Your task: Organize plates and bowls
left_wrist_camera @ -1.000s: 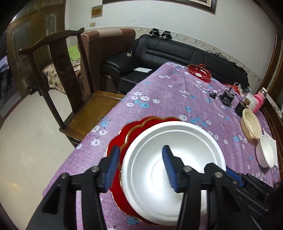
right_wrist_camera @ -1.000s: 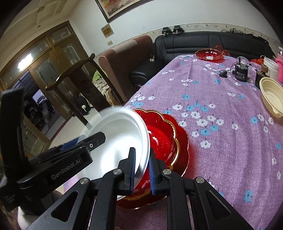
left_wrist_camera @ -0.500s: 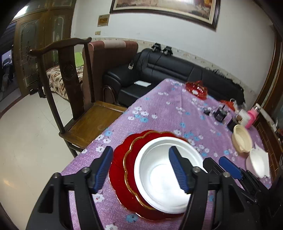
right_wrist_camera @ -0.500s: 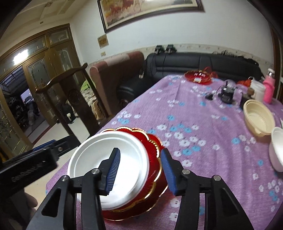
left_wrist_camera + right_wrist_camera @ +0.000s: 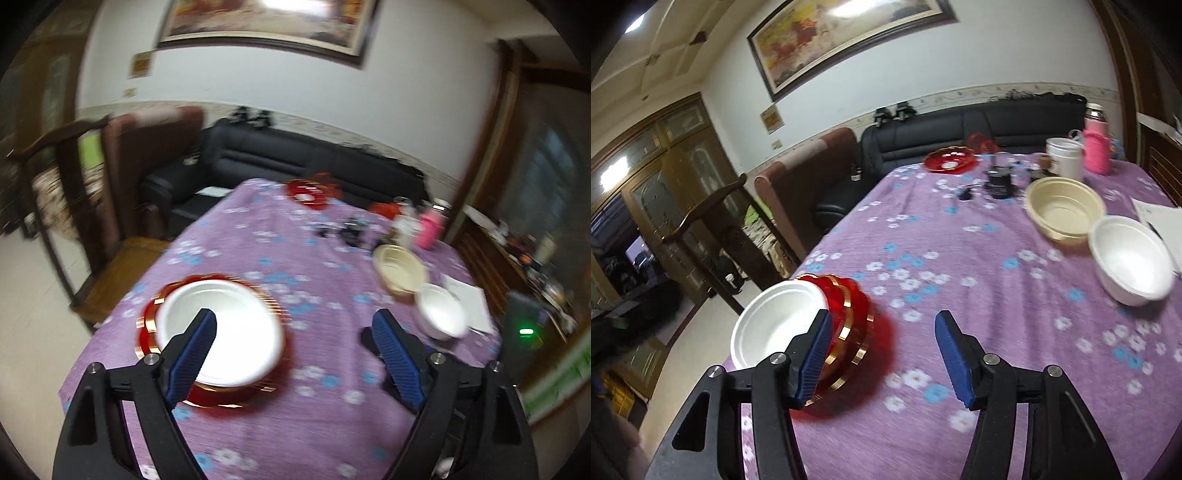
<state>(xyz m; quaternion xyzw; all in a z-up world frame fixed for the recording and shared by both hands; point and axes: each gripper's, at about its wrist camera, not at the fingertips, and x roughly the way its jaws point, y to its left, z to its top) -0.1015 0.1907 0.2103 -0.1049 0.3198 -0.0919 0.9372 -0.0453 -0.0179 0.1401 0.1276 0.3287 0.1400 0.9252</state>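
Observation:
A white plate [image 5: 221,325] lies on stacked red gold-rimmed plates [image 5: 147,325] at the table's near left corner; both show in the right wrist view, white [image 5: 775,321] on red [image 5: 853,314]. A white bowl [image 5: 441,314] [image 5: 1132,258] and a beige bowl [image 5: 399,267] [image 5: 1065,210] sit at the right side. Another red plate [image 5: 306,190] [image 5: 949,158] is at the far end. My left gripper [image 5: 291,354] and right gripper [image 5: 882,354] are both open and empty above the table.
The table wears a purple flowered cloth [image 5: 960,258]. A pink flask [image 5: 1097,147], a white cup [image 5: 1063,157] and a dark gadget [image 5: 999,181] stand at the far right. Papers [image 5: 1156,218] lie by the white bowl. A wooden chair [image 5: 713,221] and black sofa [image 5: 295,158] flank the table.
The right gripper let go of the white plate, which now rests on the red plates. Both grippers opened wider, pulled back and swung right toward the bowls.

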